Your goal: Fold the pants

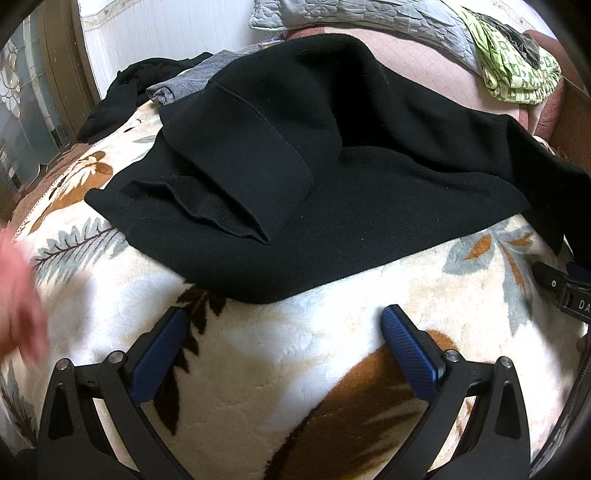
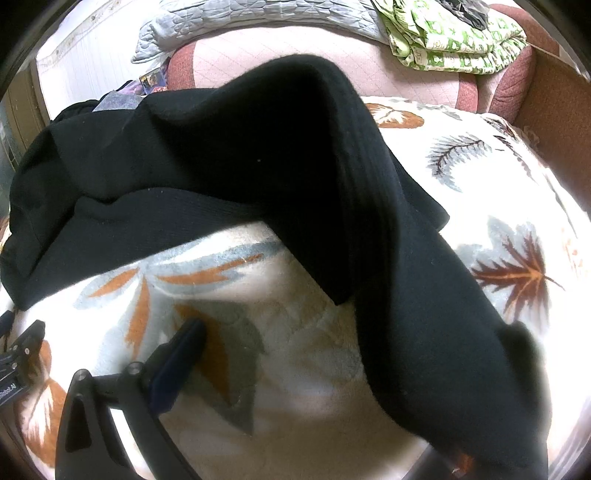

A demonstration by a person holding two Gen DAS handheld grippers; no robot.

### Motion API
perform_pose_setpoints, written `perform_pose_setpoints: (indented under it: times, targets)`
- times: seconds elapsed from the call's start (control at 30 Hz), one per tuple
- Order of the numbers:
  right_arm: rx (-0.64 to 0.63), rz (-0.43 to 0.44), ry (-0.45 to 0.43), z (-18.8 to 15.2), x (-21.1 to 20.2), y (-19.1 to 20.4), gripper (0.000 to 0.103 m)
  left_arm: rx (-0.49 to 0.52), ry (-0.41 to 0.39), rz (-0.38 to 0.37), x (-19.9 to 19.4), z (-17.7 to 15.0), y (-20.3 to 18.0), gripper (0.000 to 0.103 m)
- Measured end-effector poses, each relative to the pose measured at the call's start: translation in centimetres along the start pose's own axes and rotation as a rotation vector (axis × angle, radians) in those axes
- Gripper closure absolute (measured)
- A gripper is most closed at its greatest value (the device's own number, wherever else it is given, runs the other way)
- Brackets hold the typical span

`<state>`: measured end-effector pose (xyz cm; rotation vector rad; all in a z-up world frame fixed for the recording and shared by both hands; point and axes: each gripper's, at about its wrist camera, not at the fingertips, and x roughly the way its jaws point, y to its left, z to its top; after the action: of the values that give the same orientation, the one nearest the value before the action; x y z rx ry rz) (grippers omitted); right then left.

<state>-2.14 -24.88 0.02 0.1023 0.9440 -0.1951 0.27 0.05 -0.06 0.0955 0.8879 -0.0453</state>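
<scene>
Black knit pants (image 1: pixel 295 177) lie crumpled on a cream blanket with leaf print (image 1: pixel 295 350). My left gripper (image 1: pixel 284 317) is open and empty, just short of the pants' near edge. In the right wrist view the pants (image 2: pixel 258 155) drape from the far left down over the right side. My right gripper (image 2: pixel 332 354) has its left finger (image 2: pixel 181 354) over the blanket; its right finger is hidden under a pant leg (image 2: pixel 443 332) that lies over it. The jaws stand wide apart.
A grey quilt (image 1: pixel 369 18) and a green patterned cloth (image 1: pixel 517 70) lie at the far side on a pink cushion (image 1: pixel 424 66). Dark and grey garments (image 1: pixel 162 85) sit at the far left by a wall. A blurred hand (image 1: pixel 18 295) is at left.
</scene>
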Motion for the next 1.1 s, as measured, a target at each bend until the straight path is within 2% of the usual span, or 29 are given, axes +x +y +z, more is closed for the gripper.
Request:
perform_pose_setpoints:
  times: [0.83,0.97,1.1]
  targets:
    - [-0.006,0.006,0.006,0.1,-0.3,0.0,0.000,0.001,0.001,0.000,0.0,0.1,-0.2,0.000]
    - [-0.070,0.039,0.030,0.3,-0.5,0.0,0.000,0.001,0.001,0.000,0.0,0.1,-0.2,0.000]
    - [-0.009,0.077,0.072,0.3,-1.2,-0.4,0.000,0.004,0.000,0.004,-0.1,0.1,-0.2,0.000]
